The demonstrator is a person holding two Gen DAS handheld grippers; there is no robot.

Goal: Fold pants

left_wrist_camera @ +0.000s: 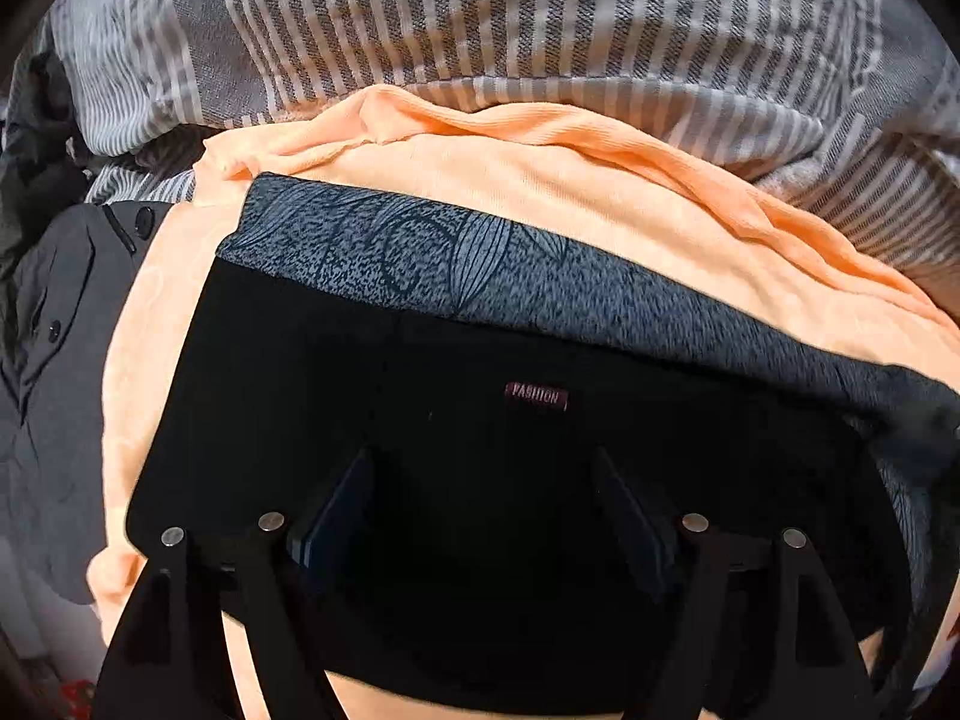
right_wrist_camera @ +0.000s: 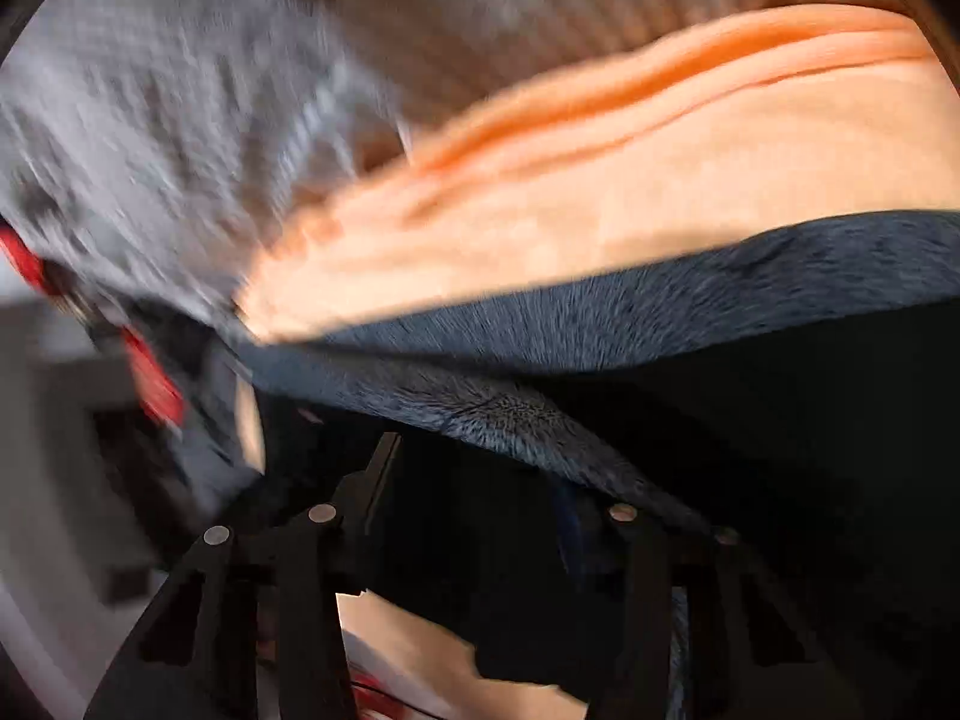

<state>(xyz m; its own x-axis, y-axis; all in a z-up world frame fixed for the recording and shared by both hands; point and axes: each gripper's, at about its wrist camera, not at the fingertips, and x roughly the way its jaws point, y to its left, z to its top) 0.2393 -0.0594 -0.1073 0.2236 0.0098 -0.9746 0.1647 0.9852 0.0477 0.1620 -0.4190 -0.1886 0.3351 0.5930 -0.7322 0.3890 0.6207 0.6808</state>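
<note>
a: while the left gripper hangs over the black pants, its fingers stand wide apart and nothing sits between them.

b: where do the pants lie?

a: folded flat on an orange cloth, with a small "fashion" label facing up. a grey patterned band runs along their far edge, and a striped grey blanket lies beyond the orange cloth. a dark grey buttoned shirt lies to the left.

b: and the right gripper?

a: its view is blurred. the fingers are parted over dark fabric and the grey band, but i cannot tell whether they pinch anything. the orange cloth shows behind.
</note>
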